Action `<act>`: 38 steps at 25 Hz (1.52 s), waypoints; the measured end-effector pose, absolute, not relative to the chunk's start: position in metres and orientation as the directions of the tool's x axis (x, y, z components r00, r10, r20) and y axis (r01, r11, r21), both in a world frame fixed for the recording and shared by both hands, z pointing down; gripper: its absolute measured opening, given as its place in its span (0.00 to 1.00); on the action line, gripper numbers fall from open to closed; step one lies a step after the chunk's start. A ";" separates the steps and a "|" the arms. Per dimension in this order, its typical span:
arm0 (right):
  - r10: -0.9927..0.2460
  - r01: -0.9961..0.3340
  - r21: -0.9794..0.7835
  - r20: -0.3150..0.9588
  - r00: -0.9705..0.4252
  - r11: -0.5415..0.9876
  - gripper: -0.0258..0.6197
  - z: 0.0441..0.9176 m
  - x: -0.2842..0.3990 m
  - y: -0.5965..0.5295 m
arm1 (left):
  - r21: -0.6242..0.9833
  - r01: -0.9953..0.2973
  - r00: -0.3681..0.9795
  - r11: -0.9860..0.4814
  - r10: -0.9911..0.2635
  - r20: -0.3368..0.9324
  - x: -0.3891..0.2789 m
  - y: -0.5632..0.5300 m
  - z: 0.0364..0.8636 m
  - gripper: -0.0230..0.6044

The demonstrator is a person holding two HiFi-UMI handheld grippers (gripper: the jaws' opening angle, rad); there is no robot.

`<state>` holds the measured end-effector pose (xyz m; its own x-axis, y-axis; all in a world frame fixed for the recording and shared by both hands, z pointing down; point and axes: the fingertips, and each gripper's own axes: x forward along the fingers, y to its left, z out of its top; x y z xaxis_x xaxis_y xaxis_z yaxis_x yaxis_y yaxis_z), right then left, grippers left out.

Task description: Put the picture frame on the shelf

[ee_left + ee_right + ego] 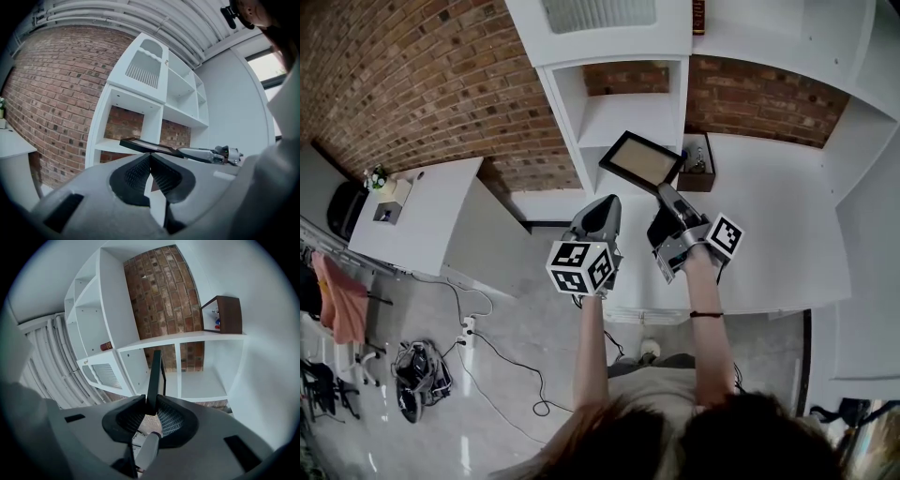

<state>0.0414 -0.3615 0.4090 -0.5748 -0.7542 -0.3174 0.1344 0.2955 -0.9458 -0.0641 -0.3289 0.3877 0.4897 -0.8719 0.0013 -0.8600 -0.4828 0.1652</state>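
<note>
A black picture frame [641, 159] with a tan inside hangs in the air in front of the white shelf unit [623, 112], tilted. My right gripper [666, 202] is shut on its near edge; in the right gripper view the frame [153, 380] stands edge-on between the pads. The left gripper [602, 214] hovers just left of the right one, shut with nothing in it. From the left gripper view the frame [147, 146] shows edge-on before the lower shelf opening, with the right gripper [208, 154] behind it.
A dark wooden box [698, 161] with small items sits on the white counter [769, 234] right of the frame. A white desk [422, 225] stands at left. Cables and bags [422, 370] lie on the floor. A book [106, 346] lies on an upper shelf.
</note>
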 end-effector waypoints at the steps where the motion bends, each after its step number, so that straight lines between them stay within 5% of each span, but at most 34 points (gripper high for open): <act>1: -0.750 0.135 -0.945 -0.319 -0.580 0.297 0.15 0.408 0.040 -0.364 | 0.165 -0.864 0.483 -0.477 -0.876 -0.002 -0.066 -0.331 0.386 0.05; 38: -0.705 0.174 -0.935 -0.349 -0.617 0.311 0.15 0.401 0.015 -0.438 | 0.138 -0.871 0.475 -0.471 -0.880 -0.001 -0.068 -0.408 0.382 0.05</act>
